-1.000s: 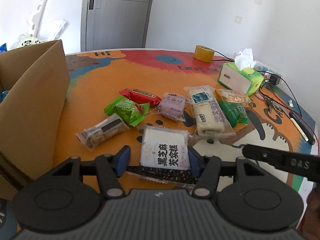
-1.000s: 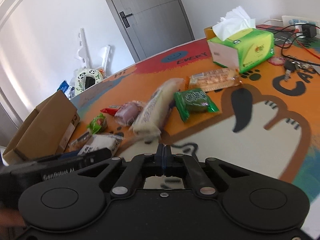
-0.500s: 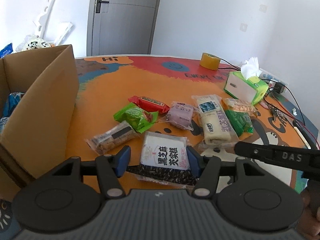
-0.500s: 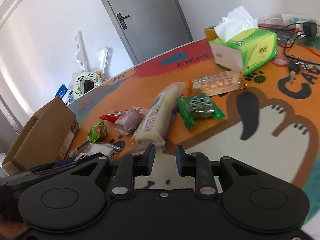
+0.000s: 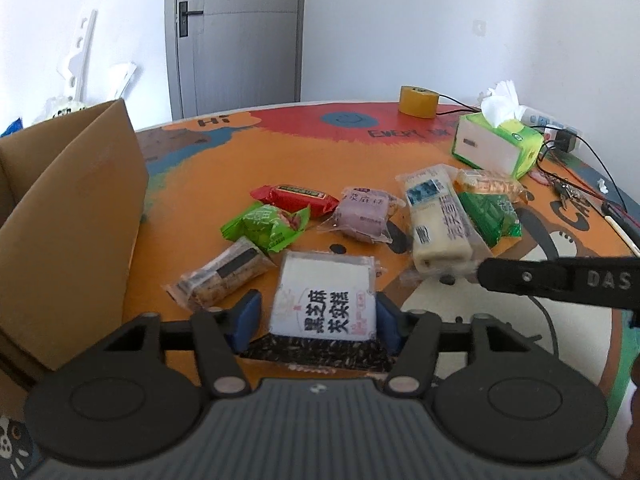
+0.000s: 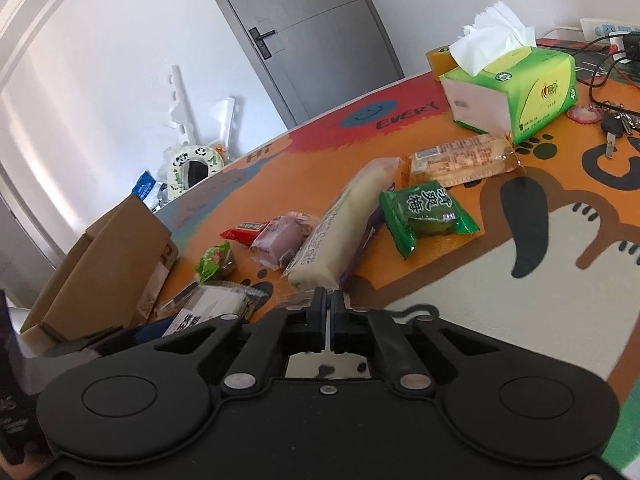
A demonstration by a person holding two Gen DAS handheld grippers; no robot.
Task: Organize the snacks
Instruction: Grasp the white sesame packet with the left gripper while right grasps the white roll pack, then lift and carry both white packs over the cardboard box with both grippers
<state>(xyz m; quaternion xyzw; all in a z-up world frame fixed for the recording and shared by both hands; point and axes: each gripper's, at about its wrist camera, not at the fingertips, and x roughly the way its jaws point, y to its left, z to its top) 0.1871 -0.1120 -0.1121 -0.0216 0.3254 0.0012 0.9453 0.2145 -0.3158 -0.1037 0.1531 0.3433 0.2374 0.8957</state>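
Note:
A white and black sesame-cake packet [image 5: 324,308] lies on the orange table mat [image 5: 192,184] between the fingers of my left gripper [image 5: 314,320]. Its jaws are closing: the right pad is at the packet's side and a small gap shows at the left pad. My right gripper [image 6: 329,304] is shut at the near end of the long white roll [image 6: 340,224]. I cannot tell if it pinches the wrapper edge. A grain bar [image 5: 224,276], a green packet [image 5: 266,226], a red one [image 5: 296,197] and a purple one [image 5: 364,214] lie beyond.
An open cardboard box [image 5: 72,220] stands at the left. A dark green packet [image 6: 428,216] and a cracker packet [image 6: 460,160] lie right of the roll. A tissue box [image 5: 496,146], a tape roll [image 5: 419,101], keys [image 6: 612,124] and cables sit at the far right.
My right gripper's jaws opened half a second ago and have shut again by the roll's near end. The left jaws have narrowed slightly around the sesame-cake packet.

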